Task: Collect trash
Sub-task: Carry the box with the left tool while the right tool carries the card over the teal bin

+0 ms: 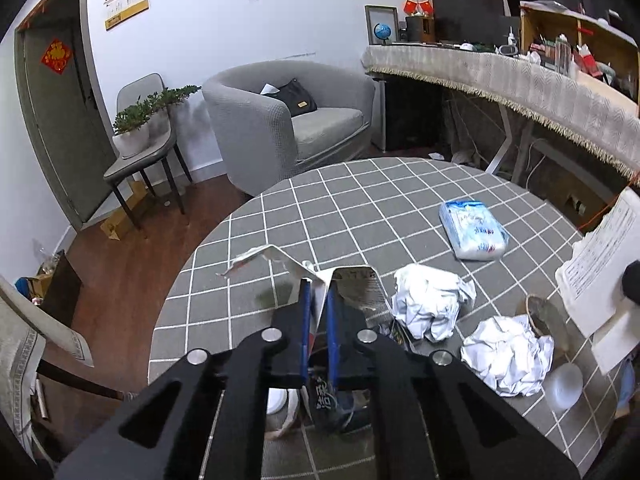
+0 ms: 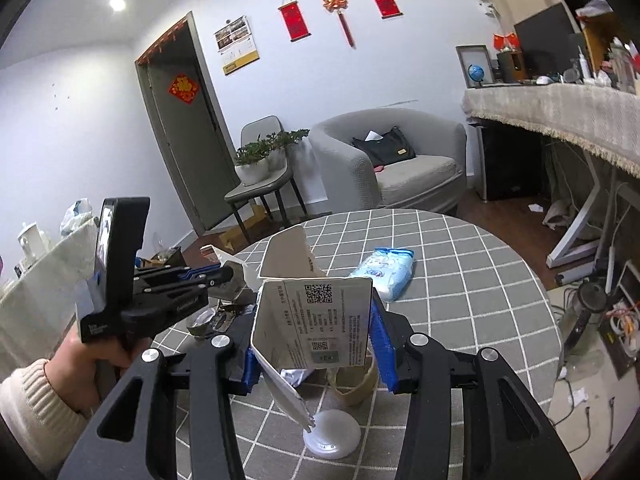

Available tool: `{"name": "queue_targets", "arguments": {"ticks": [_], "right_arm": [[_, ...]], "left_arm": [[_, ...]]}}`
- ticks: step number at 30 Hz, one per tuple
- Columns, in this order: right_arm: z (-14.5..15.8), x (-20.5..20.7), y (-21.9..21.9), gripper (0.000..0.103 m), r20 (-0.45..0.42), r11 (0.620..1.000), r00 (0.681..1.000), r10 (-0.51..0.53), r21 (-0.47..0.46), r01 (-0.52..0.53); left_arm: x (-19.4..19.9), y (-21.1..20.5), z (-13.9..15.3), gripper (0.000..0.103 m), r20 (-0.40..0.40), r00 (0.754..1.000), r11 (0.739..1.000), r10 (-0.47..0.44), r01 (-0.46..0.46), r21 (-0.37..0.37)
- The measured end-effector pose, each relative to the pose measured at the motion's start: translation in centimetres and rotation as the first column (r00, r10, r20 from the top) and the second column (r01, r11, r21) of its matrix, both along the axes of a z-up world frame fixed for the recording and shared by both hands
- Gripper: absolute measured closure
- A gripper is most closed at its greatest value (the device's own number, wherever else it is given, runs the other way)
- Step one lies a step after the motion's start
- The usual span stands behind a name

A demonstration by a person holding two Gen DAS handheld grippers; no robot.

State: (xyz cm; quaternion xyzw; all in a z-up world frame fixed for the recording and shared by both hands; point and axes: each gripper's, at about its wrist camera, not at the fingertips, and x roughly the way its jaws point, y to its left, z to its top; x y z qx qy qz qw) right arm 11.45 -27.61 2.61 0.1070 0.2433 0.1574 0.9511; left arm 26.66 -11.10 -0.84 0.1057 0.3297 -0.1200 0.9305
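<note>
On the round surface (image 1: 360, 200) with its grey checked cloth, the trash lies scattered near the person's side. Seen from the left wrist view, the left claw (image 1: 318, 292) has its blue fingers (image 1: 306, 320) drawn nearly together, pinching a thin flap of torn white packaging (image 1: 280, 260) that stands up between them; the pads press on the card from both sides. More of that torn wrapper, with dark printing, sits under the claw against the cloth. Just right of it lie two crumpled paper balls (image 1: 430, 304), one nearer the surface's middle and one (image 1: 508, 360) closer to the edge, close together but whether they touch is hard to tell. Beyond them a blue-and-white tissue pack (image 1: 474, 230) rests flat on the cloth, apart from the rest. A brown paper cup (image 1: 544, 316) lies tipped by the second ball, with a white round lid (image 1: 564, 386) beside it.

From the right wrist view, the right claw (image 2: 316, 344) is clamped on an opened white carton (image 2: 316, 320) bearing a QR code, its blue pads (image 2: 378, 344) pressing on both sides and holding it upright above the surface. Below the carton lie the lid and the cup's brown rim. At left a hand (image 2: 86, 356) in a cream knit sleeve (image 2: 32, 404) grips the left tool's handle
</note>
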Motion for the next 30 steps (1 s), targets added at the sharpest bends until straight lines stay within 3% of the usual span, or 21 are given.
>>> {"name": "queue_targets", "arguments": {"ticks": [7, 18, 30], "right_arm": [[1.2, 1.2, 2.4, 0.057, 0.017, 0.998, 0.999, 0.036, -0.057, -0.035], [2.9, 4.3, 8.8, 0.057, 0.012, 0.985, 0.99, 0.141, -0.1, -0.14], [1.4, 5.3, 19.7, 0.057, -0.057, 0.939, 0.943, 0.326, -0.092, -0.331]], "left_arm": [[0.1, 2.0, 1.9, 0.102, 0.015, 1.0, 0.996, 0.021, -0.02, -0.091], [-3.1, 7.1, 3.8, 0.102, 0.044, 0.998, 0.991, 0.051, -0.045, -0.124], [-7.1, 17.9, 1.7, 0.102, -0.008, 0.974, 0.962, 0.227, -0.225, -0.152]]}}
